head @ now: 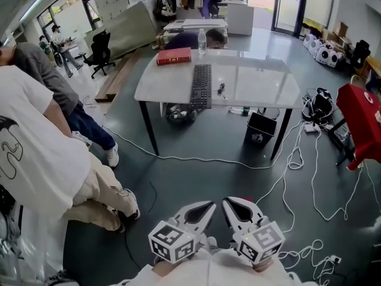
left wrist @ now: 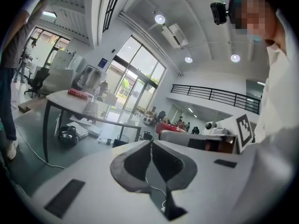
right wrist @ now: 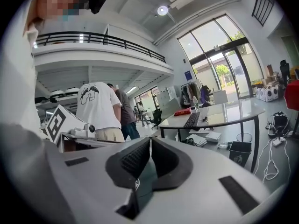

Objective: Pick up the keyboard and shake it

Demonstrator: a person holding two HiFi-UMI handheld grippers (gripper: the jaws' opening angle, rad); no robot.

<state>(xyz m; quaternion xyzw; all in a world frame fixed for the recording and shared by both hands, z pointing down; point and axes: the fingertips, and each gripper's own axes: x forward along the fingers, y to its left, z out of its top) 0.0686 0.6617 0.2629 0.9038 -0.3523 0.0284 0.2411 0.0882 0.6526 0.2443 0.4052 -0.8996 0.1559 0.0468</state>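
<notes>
A dark keyboard (head: 201, 86) lies lengthwise on the white table (head: 262, 82), well ahead of me across the floor. It also shows small in the right gripper view, keyboard (right wrist: 192, 119), and as a pale strip in the left gripper view, keyboard (left wrist: 91, 108). My left gripper (head: 209, 206) and right gripper (head: 227, 204) are held close to my body at the bottom of the head view, side by side, far from the table. Both are shut with nothing between the jaws; left gripper (left wrist: 151, 144), right gripper (right wrist: 150, 140).
On the table sit a red book (head: 174, 56), a water bottle (head: 202, 42) and a small dark item (head: 221, 89). A person in a white shirt (head: 30, 154) stands at my left. Cables (head: 297, 159) trail over the floor; a black bin (head: 259, 130) stands under the table.
</notes>
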